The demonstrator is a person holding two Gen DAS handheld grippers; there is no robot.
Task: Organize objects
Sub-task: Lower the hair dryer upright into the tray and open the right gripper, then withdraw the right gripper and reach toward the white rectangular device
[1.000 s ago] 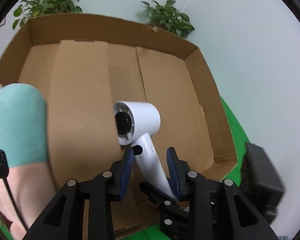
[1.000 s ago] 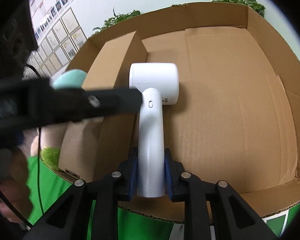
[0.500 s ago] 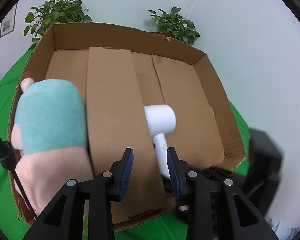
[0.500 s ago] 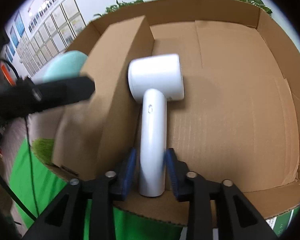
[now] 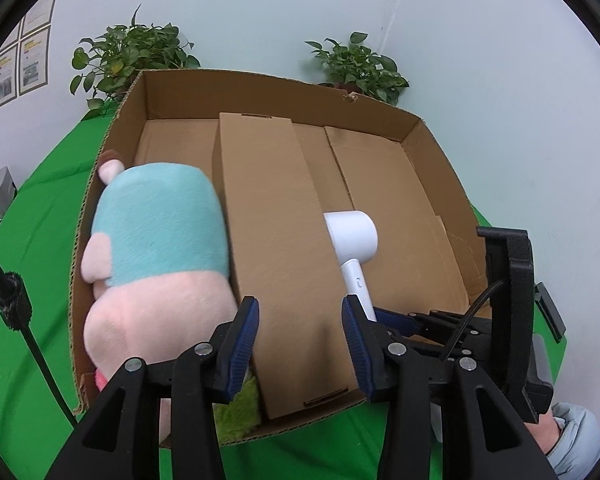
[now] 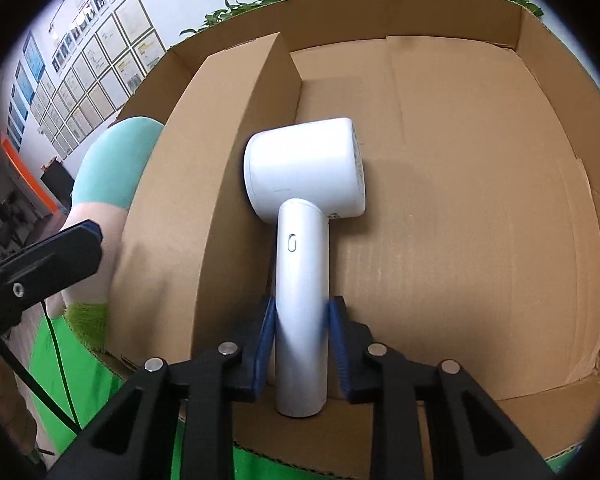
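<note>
right gripper (image 6: 300, 344) clamping white hair dryer (image 6: 304, 216) handle, dryer sitting in cardboard box (image 5: 432, 148) right of divider (image 5: 272, 216) | left gripper (image 5: 300, 344) opening, nothing between pads | plush toy (image 5: 156, 248) lying left of divider

Two alike: left hand-held gripper (image 5: 300, 344) and right hand-held gripper (image 6: 300, 354), both of matte black plastic with angular, forked arms. Ribbed blue pads (image 5: 244, 344) lining the inner faces of the fingers. Round silver screws (image 5: 203, 347) at the pivots. Thin black cable (image 5: 28, 336) with a fuzzy collar hanging alongside. Light blue-grey sleeve (image 5: 572, 440) at the lower edge.
</note>
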